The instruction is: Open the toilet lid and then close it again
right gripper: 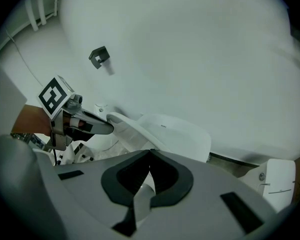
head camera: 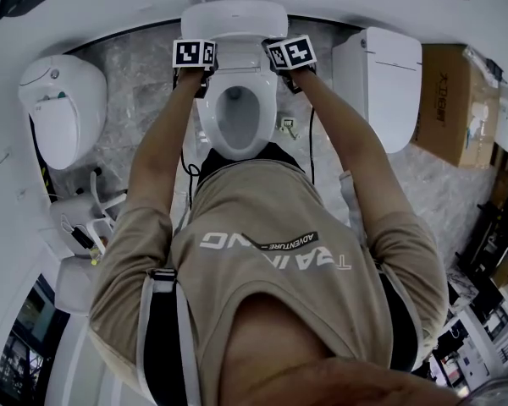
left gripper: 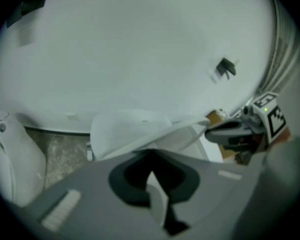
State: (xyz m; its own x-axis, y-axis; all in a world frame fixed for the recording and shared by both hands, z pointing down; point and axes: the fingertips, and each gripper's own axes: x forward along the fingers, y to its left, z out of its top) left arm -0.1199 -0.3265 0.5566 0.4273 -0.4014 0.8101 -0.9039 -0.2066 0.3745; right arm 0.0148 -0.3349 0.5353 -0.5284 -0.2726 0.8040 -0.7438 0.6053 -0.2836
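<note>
Grey marbled floor (head camera: 144, 100). Standing on it: centre toilet (head camera: 267, 112), second toilet (head camera: 63, 108) to its left, third toilet (head camera: 389, 83) to its right, cardboard box (head camera: 444, 100) just beside the third.

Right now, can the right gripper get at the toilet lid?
Probably yes: the right gripper is at the right edge of the partly raised toilet lid, apparently pinching its rim, with nothing in between. The left gripper is at the opposite edge.

Box (head camera: 444, 100) right of central toilet (head camera: 237, 118)
</note>
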